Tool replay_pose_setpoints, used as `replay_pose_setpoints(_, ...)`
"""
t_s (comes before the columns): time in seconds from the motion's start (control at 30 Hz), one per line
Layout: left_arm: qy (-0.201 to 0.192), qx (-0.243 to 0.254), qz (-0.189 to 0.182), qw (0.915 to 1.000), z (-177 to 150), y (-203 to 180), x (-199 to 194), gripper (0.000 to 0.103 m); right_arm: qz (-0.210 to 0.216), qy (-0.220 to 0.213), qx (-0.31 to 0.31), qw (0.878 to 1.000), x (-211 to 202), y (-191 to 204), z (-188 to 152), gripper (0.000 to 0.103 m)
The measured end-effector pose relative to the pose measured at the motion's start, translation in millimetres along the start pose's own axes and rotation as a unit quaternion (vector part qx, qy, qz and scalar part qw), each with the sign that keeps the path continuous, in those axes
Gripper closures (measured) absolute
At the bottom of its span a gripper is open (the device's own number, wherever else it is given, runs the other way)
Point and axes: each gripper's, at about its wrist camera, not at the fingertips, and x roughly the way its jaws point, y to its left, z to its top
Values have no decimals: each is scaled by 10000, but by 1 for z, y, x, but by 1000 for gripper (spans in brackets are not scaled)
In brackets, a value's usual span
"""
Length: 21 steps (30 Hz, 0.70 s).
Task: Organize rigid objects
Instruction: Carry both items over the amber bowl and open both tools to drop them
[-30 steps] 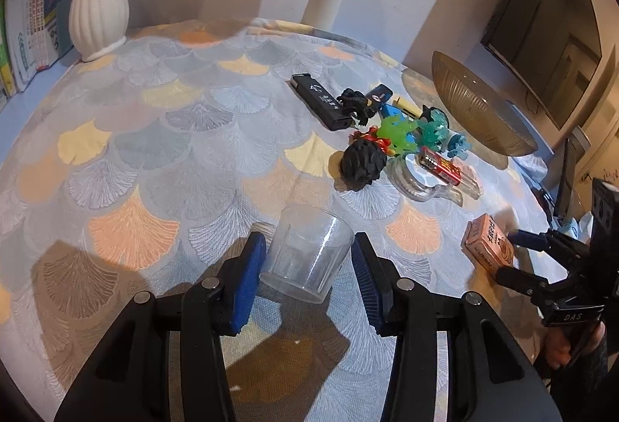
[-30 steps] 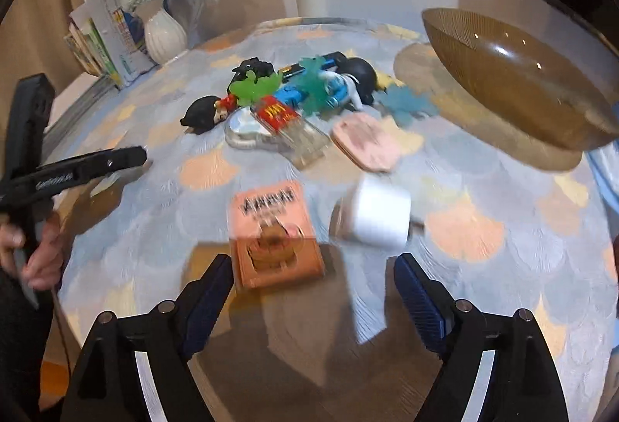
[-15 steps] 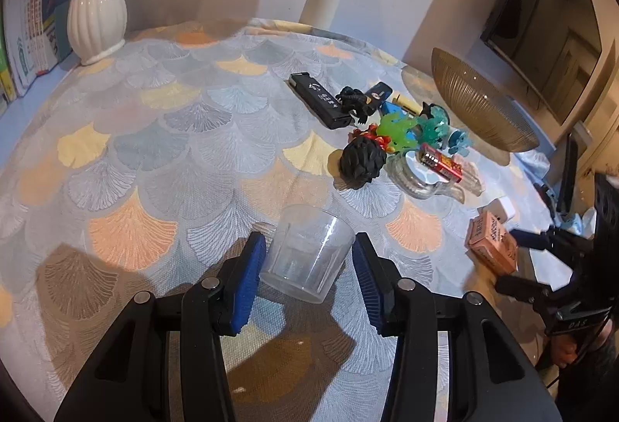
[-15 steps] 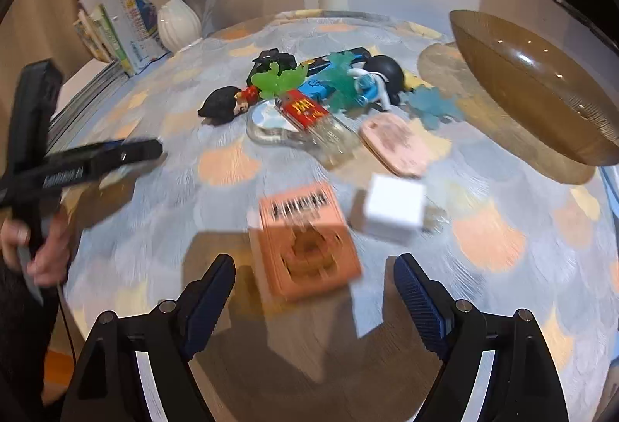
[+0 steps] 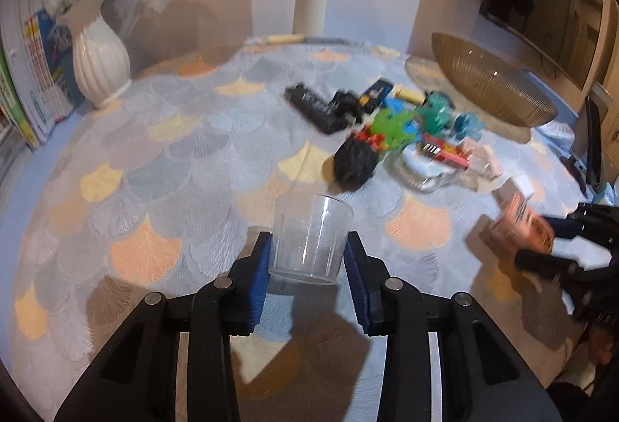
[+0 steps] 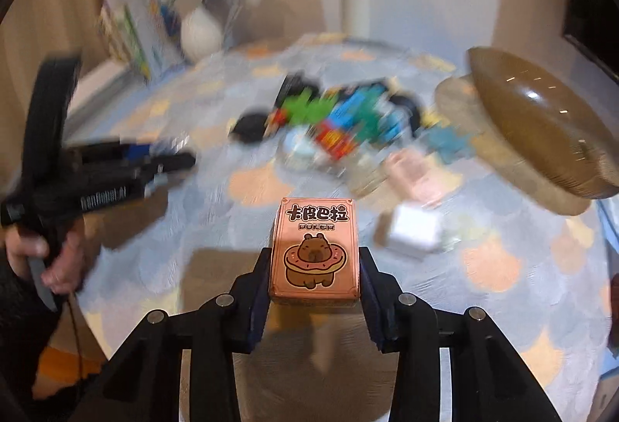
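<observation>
**Card box and cup both in the claws, bowl far off to the right**

Card box sits nearest me, square between the pads of my right claw, long axis pointing away along the fingers, printed face up. The jaws are closing and the pads already press its two long sides. I judge it just clear of the desk.

On my left, the clear cup stands upright between the blue pads of the left claw, mouth up, jaws closing on its walls. Whether its base touches the cloth I cannot tell.

Beyond both lies the heap of small toys in the middle of the desk, with a white cube just right of the card box.

Farthest out, the brown bowl sits tilted at the far right edge. It lies ahead and to the right of the box, so my right hand is the nearer one; I would carry the box there first, if the bowl is the place for it.
</observation>
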Motion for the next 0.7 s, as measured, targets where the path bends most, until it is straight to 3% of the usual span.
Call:
replay_pose_setpoints(0.07, -129, 29, -1, 9999, 5, -6, -8, 70, -117, -311, 179, 9993, -22, -18, 12, 63)
replay_pose_setpoints(0.13, -292, 140, -73, 9994, 19, -19, -19, 70, -500, -565, 360, 9965, -43, -40, 24, 63)
replay_pose_setpoints(0.23, -523, 414, -335, 9972, 51, -49, -29, 70, -1573, -662, 622, 9834, -60, -82, 42, 63)
replay_pose_setpoints(0.27, -563, 504, -424, 9962, 62, -60, -30, 70, -1753, -661, 775, 9792, -62, -99, 48, 63)
replay_pose_setpoints(0.43, -549, 1086, -969, 9878, 127, -147, -9, 70, -1785, -617, 1577, 9693, -63, -169, 67, 63)
replay_pose_setpoints(0.5, -389, 1141, -1201, 9854, 144, -172, 8, 70, -1968, -383, 1681, 9652, -52, -186, 68, 63)
replay_pose_setpoints(0.6, -43, 1049, -1351, 9853, 165, -200, 43, 69, -1837, -117, 1766, 9669, -37, -204, 71, 63)
replay_pose_setpoints(0.63, -25, 1036, -1322, 9858, 170, -207, 53, 63, -1794, -102, 1764, 9678, -35, -207, 73, 61)
replay_pose_setpoints(0.67, -32, 1033, -1346, 9855, 171, -210, 57, 44, -1823, -91, 1762, 9673, -35, -207, 74, 57)
replay_pose_setpoints(0.7, -67, 1047, -1398, 9846, 173, -213, 61, 33, -1876, -128, 1755, 9663, -37, -208, 73, 47)
